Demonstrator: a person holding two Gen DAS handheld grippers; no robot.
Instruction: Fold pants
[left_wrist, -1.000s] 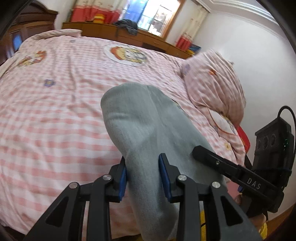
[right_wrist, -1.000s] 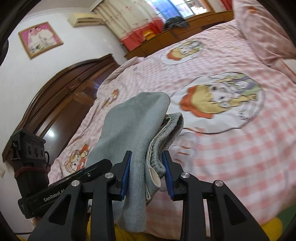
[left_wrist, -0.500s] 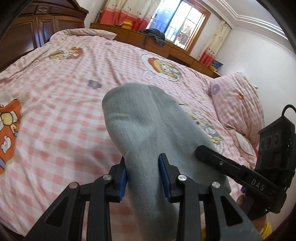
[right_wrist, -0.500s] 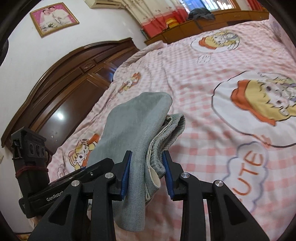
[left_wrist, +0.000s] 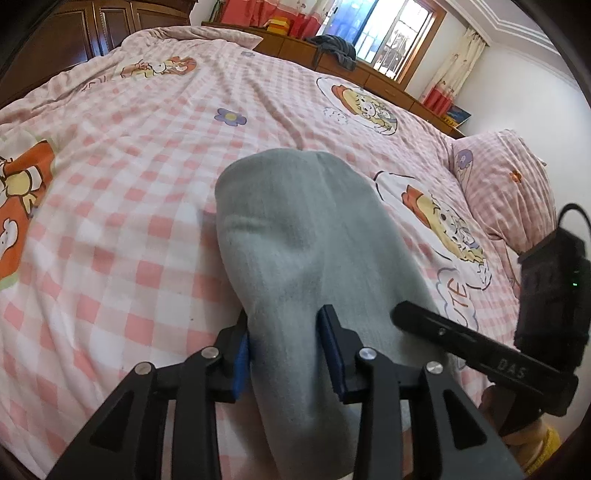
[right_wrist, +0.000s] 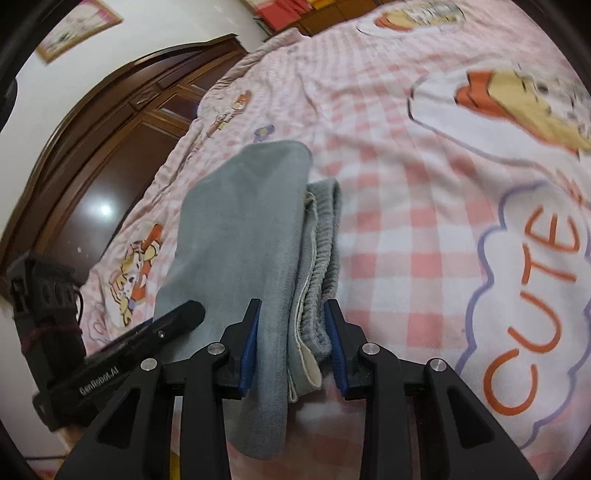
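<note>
The grey pants (left_wrist: 303, 258) are folded into a thick bundle held over the pink checked bed. My left gripper (left_wrist: 284, 347) is shut on one end of the bundle. My right gripper (right_wrist: 291, 347) is shut on the other end, where the ribbed waistband (right_wrist: 325, 251) and a white inner edge show. The right gripper's body shows at the right of the left wrist view (left_wrist: 480, 354), and the left gripper's body shows at the left of the right wrist view (right_wrist: 122, 365). The two grippers are close together, side by side.
The bed's checked cover (left_wrist: 129, 177) with cartoon prints spreads below. A pink pillow (left_wrist: 506, 184) lies at the right. A dark wooden wardrobe (right_wrist: 110, 147) stands beside the bed, and a low wooden cabinet (left_wrist: 369, 74) runs under the window.
Both grippers have tilted down and moved toward the bed with the folded pants. The cover looks closer in both views. The grip on the pants is unchanged.
</note>
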